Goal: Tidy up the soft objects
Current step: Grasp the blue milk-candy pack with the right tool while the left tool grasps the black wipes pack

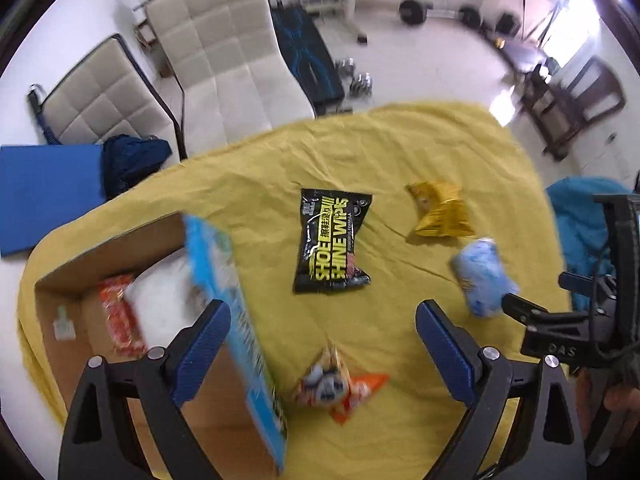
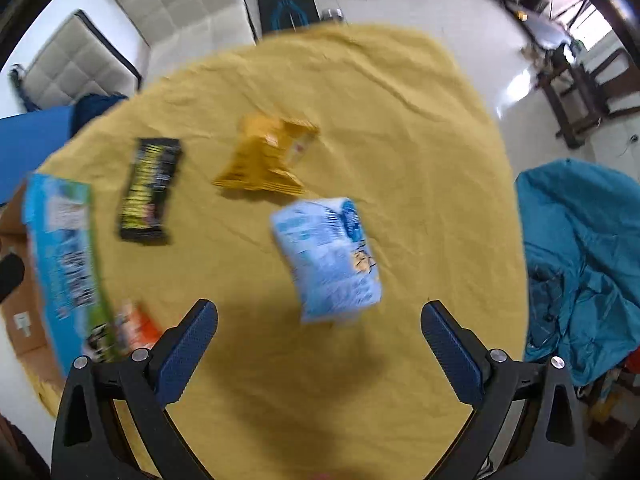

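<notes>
Both the left gripper (image 1: 323, 322) and right gripper (image 2: 319, 320) point down at the yellow tablecloth (image 2: 400, 120), jaws apart and empty (only the left view shows the cardboard box (image 1: 60, 280) interior).

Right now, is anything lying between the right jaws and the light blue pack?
No. In the right wrist view only bare yellow cloth shows between the open right gripper and the light blue pack; the jaws hold nothing.
</notes>
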Demonstrator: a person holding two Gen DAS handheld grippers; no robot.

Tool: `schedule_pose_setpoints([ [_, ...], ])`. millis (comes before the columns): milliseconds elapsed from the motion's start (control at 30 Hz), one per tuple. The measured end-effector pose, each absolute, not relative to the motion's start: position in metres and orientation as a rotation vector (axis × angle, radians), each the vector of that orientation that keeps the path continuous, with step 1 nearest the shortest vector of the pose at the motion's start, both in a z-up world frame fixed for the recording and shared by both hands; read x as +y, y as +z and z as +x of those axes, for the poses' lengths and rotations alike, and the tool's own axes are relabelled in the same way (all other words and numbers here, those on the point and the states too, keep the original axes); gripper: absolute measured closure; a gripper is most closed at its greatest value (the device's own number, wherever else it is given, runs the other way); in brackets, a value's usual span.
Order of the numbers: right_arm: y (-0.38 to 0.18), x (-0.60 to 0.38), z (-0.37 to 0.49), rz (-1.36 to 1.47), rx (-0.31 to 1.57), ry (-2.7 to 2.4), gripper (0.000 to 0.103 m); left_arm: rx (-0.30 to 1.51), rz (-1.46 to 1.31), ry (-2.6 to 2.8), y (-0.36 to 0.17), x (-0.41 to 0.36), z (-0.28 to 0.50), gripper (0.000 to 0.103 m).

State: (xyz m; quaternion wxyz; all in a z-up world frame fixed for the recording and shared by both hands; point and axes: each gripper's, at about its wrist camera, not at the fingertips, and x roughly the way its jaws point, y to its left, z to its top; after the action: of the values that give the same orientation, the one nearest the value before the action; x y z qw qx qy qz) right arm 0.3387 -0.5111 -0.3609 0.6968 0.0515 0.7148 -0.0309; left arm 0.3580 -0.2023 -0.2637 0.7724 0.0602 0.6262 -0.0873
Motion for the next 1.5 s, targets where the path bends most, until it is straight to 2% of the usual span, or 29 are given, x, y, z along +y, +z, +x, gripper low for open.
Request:
schedule_pose_setpoints([
  [67, -0.387, -0.515, 0.345, 0.147, 1.641, -0.056, 0.001, 1.42, 0.152, -0.184, -0.294, -0.213, 0.38, 0.009],
  [133, -0.404, -0.519, 0.349, 0.173, 1.665, -0.045, 0.003, 1.483, 0.134, -0.196, -0.321, -0.218, 0.398, 0.017],
  [267, -0.433, -0.525, 0.355, 0.183, 1.72, -0.05, 0.027, 1.579, 0.103, -0.19, -0.363, -0.22, 0.423, 0.021],
  [367, -0.444, -0.53, 0.358, 0.181, 1.733, -0.056, 0.039, 1.636, 0.101, -0.188, -0.391, -0.222, 0.436, 0.021],
  [567, -0.45, -0.539, 0.366, 0.18, 1.751, -0.046, 0.045, 1.723, 0.05, -0.164, -0.433, -0.219, 0.452, 0.021],
  [767, -0.451, -0.543, 0.38, 0.166, 1.762, -0.057, 0.047, 1.735, 0.06, -0.146, -0.448, -0.218, 0.456, 0.033],
  [833, -0.456, -0.54, 0.381, 0.169, 1.763, -0.065, 0.049, 1.721, 0.076, -0.145, -0.448, -0.219, 0.456, 0.042],
  [933, -0.458, -0.536, 0.377, 0.18, 1.76, -0.083, 0.053, 1.698, 0.127, -0.142, -0.442, -0.221, 0.449, 0.048],
  [1500, -0.456, -0.513, 0.368, 0.149, 1.728, -0.109, 0.071, 1.643, 0.104, -0.129, -0.432, -0.24, 0.38, 0.051],
])
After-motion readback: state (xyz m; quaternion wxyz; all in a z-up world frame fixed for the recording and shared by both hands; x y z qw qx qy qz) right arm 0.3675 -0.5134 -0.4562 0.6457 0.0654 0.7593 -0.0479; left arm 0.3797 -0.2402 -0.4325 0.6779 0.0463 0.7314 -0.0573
